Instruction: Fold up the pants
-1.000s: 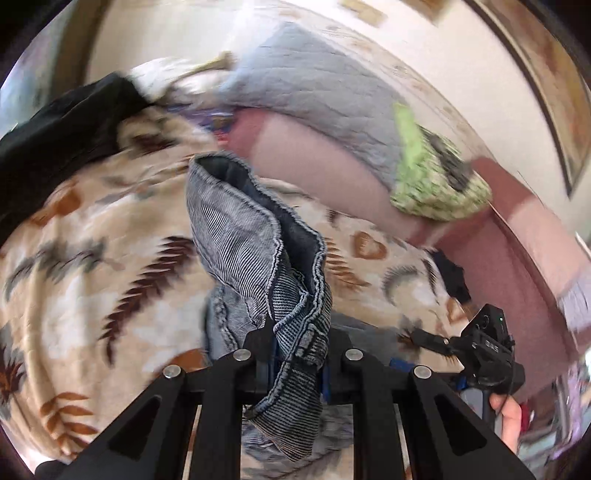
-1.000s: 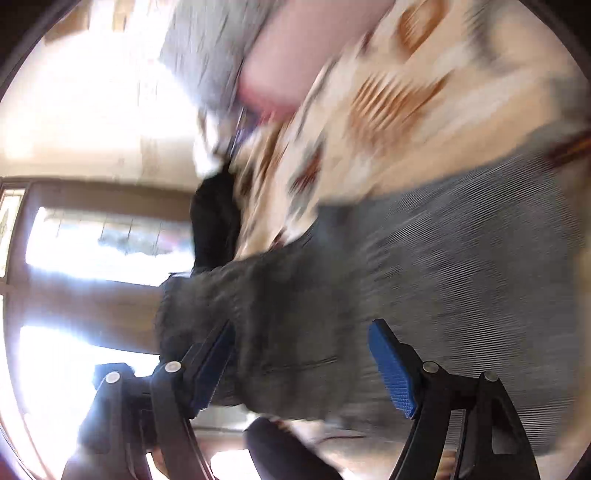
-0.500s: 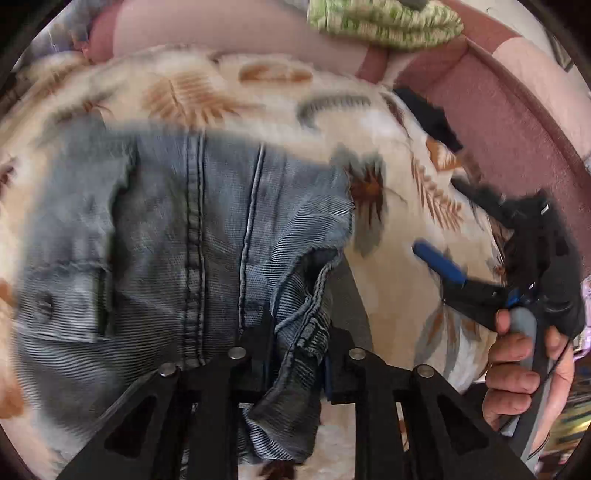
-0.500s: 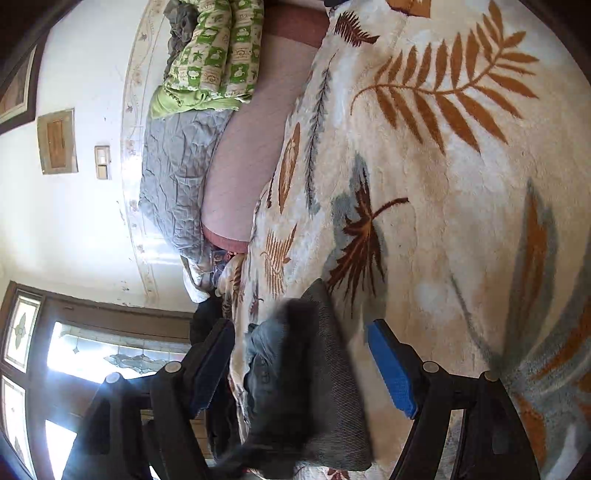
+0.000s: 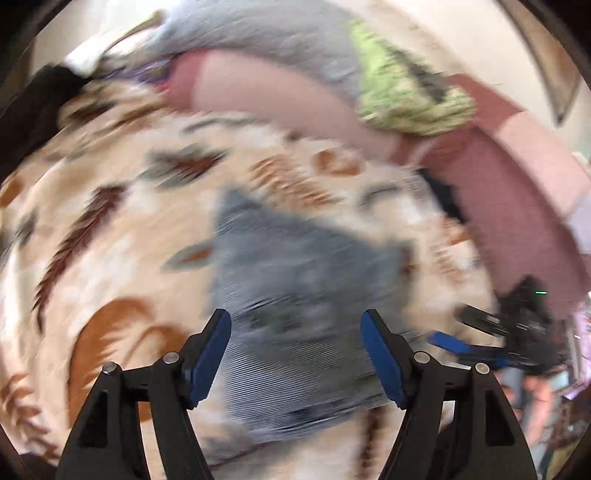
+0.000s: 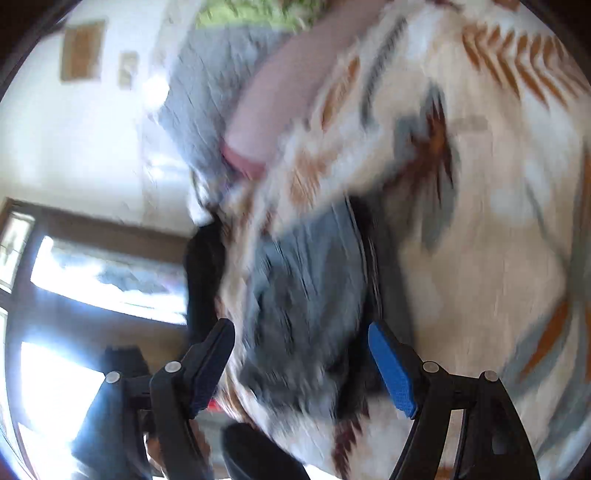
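Observation:
The blue-grey denim pants (image 5: 295, 295) lie in a folded bundle on the leaf-patterned blanket (image 5: 110, 258). My left gripper (image 5: 295, 354) is open and empty, hovering just above the near part of the bundle. My right gripper (image 6: 301, 363) is open and empty too, with the pants (image 6: 310, 295) seen between and beyond its fingers. In the left wrist view the right gripper (image 5: 491, 339) shows at the right, apart from the pants. Both views are blurred by motion.
A pink bolster (image 5: 277, 96), a grey quilt (image 5: 266, 33) and a green patterned cloth (image 5: 406, 96) lie at the back of the bed. A dark garment (image 5: 33, 107) lies at the far left. A bright window (image 6: 110, 280) is beside the bed.
My left gripper has opened and let go of the pants' waistband, then pulled back. The pants now lie on the blanket. The right gripper stayed open and swung round.

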The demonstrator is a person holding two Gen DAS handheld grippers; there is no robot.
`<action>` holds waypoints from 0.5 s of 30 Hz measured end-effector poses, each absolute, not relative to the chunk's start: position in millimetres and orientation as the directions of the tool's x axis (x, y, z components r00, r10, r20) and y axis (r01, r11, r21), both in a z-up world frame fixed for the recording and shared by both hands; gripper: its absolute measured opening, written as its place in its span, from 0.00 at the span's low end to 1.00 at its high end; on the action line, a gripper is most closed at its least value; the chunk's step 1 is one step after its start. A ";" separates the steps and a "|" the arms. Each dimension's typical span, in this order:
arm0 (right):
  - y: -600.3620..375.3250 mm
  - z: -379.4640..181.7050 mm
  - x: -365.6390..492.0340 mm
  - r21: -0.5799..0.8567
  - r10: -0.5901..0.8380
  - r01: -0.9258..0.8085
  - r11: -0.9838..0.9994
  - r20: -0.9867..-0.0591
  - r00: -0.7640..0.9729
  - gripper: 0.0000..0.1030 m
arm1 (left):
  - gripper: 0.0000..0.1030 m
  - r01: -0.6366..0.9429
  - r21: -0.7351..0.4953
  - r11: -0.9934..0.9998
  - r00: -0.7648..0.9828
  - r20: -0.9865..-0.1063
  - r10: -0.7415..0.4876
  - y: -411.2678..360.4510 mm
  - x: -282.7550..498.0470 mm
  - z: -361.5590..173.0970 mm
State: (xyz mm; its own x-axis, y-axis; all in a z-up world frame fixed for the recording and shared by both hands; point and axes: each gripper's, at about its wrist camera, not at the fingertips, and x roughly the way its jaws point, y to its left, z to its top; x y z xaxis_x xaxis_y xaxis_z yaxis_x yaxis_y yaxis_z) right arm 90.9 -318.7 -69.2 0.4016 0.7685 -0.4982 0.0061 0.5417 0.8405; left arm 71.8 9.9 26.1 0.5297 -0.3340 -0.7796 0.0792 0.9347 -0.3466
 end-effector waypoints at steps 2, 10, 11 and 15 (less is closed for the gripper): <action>-312.8 -74.1 89.0 0.832 0.763 0.030 0.553 -0.521 0.383 0.75 | 0.71 0.055 -0.358 0.932 0.489 -0.804 -0.338 9.6 73.3 5.9; -285.9 -71.0 104.2 0.751 0.709 0.066 0.657 -0.645 0.285 0.51 | 0.71 0.078 -0.364 0.928 0.468 -0.809 -0.356 1.9 72.5 -16.7; -280.7 -68.5 106.5 0.732 0.696 0.051 0.679 -0.664 0.271 0.39 | 0.72 0.080 -0.365 0.927 0.469 -0.807 -0.359 2.0 72.5 -17.9; -259.9 -39.0 108.1 0.594 0.587 -0.077 0.801 -0.752 0.300 0.15 | 0.73 0.090 -0.375 0.923 0.469 -0.801 -0.371 6.1 71.7 -24.6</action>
